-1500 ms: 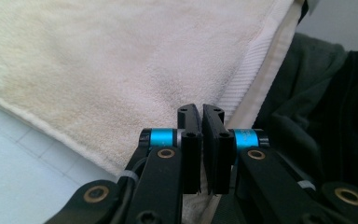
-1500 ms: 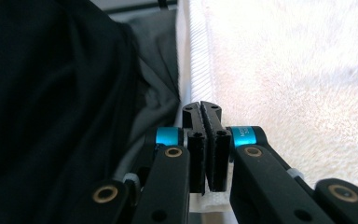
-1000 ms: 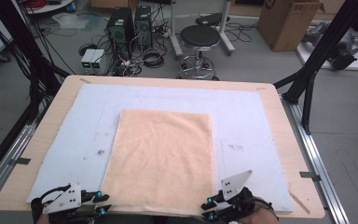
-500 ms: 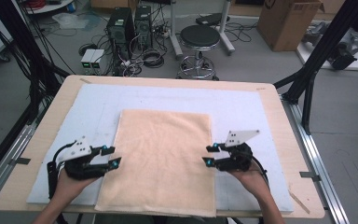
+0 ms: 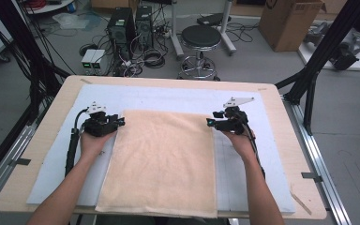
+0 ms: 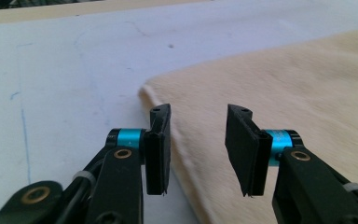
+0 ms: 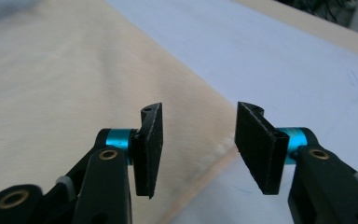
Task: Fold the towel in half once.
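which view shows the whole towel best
The high view: the whole towel lies flat between both claws. The left gripper view shows one corner and edge; the right gripper view shows a blurred edge stretch.

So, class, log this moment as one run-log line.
left tool: open, far-left corner | right tool: open, far-right corner | flat peach rectangular cloth towel: ungrasped

The towel [image 5: 161, 161] lies on the sheet [image 5: 168, 97] covering the table [image 5: 286, 122]. The left gripper [image 5: 120, 123] is at its far-left corner, the right gripper [image 5: 209, 123] at its far-right corner.
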